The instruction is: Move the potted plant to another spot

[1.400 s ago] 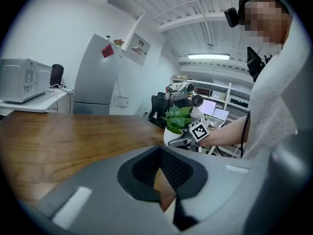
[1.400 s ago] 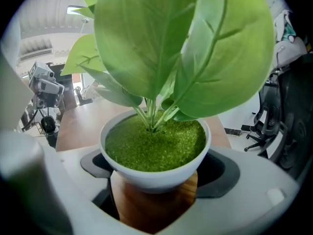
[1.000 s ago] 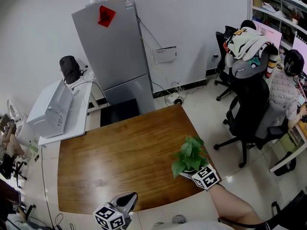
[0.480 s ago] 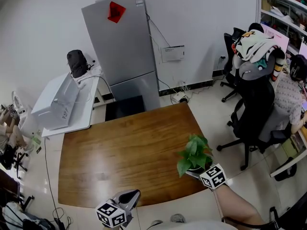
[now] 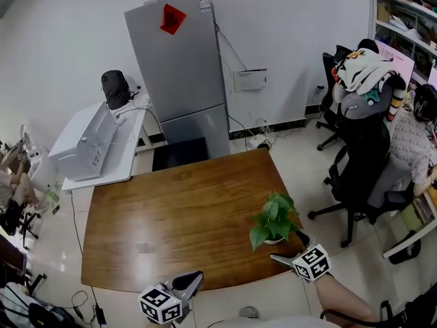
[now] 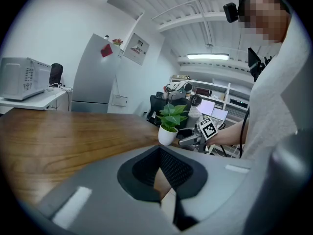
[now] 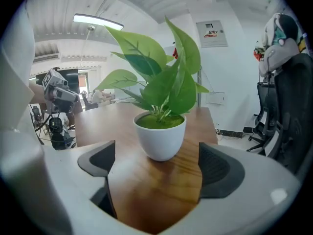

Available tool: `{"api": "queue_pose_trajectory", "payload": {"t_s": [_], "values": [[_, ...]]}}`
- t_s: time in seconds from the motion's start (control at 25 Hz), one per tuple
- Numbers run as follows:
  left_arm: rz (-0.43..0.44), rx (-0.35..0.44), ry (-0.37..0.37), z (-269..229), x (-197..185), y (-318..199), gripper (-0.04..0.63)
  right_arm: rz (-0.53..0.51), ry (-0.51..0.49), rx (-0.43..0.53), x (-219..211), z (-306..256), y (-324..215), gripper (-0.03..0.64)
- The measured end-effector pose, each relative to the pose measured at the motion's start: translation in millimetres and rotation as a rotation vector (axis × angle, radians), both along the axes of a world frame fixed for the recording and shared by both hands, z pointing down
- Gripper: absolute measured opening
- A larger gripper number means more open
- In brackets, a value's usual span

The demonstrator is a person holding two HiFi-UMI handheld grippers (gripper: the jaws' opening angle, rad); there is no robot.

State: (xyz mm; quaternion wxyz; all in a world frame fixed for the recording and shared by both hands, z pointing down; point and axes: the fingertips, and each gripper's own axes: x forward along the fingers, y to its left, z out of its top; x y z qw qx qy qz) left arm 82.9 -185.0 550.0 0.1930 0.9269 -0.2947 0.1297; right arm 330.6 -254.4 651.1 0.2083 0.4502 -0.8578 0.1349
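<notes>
Table (image 5: 171, 217) of brown wood carries the potted plant (image 5: 273, 219), upright near its right front corner. Right gripper (image 5: 287, 247) gapes fully and holds nothing, with the pot just ahead of its jaws. Left gripper (image 5: 193, 279) is closed on nothing. Possibly a grasp approach: advance, straddle the pot, then close.

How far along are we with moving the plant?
Looks done: the potted plant stands upright on the table near its right edge. In hand: nothing; the right gripper is open and has backed off it, and the left gripper is shut and empty. Left: probably only to pull clear.
</notes>
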Motion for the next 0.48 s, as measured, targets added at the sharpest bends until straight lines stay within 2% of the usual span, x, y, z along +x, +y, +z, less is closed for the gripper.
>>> {"api": "queue_pose_trajectory", "payload": {"t_s": [0.08, 0.2, 0.32, 0.44, 0.48], "values": [[0.004, -0.001, -0.003, 0.0, 0.4, 1.9, -0.006, -0.009, -0.05, 0.001, -2.2, -12.5, 13.8, 0.517], [0.005, 0.005, -0.002, -2.9, 0.8, 4.7, -0.006, -0.048, -0.19, 0.018, -15.1, -48.8, 41.1, 0.483], [0.01, 0.021, 0.003, -9.7, 1.7, 9.0, -0.006, -0.106, -0.228, 0.1, -26.9, -89.9, 66.5, 0.36], [0.015, 0.034, 0.015, -18.3, 2.6, 16.8, -0.006, -0.14, -0.257, 0.164, -37.1, -122.1, 85.7, 0.29], [0.019, 0.038, 0.02, -20.9, 3.4, 21.5, -0.006, -0.145, -0.259, 0.183, -39.7, -129.9, 91.3, 0.239]]}}
